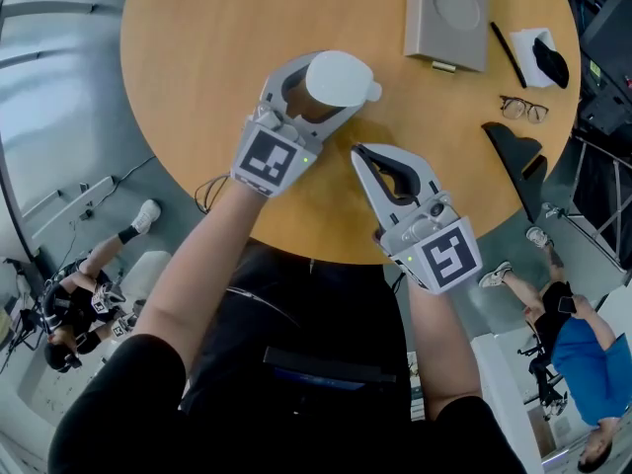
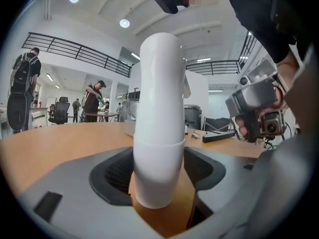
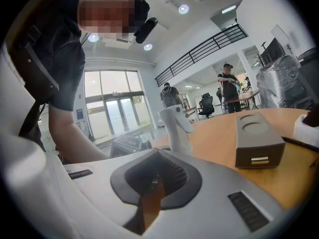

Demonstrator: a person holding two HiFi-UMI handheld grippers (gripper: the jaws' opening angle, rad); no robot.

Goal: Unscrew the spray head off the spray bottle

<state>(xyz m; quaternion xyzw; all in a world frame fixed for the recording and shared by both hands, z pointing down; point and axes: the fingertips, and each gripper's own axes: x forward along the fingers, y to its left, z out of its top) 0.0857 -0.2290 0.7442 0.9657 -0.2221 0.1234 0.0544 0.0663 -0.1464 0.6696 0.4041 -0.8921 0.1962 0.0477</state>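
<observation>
Right gripper (image 1: 358,150), nearest the operator: fingers (image 3: 149,179) clenched on nothing, tips held near the bottle at its 5 o'clock side. Left gripper (image 1: 336,79): fingers (image 2: 110,172) released, standing wide either side of the white plastic spray bottle (image 2: 158,128), pads apparently clear of it. The bottle stands upright on the round wooden tabletop (image 1: 207,47), its spray head (image 2: 160,73) still seated, nozzle toward 3 o'clock. Risk assessed: with the body unclamped, any twist on the head would turn the whole bottle rather than the thread, and a nudge from the closed right tips could topple it. Beyond, a grey rectangular box (image 1: 446,13) at 2 o'clock and a pair of spectacles (image 1: 521,109) at 3 o'clock lie in the likely fall path.
</observation>
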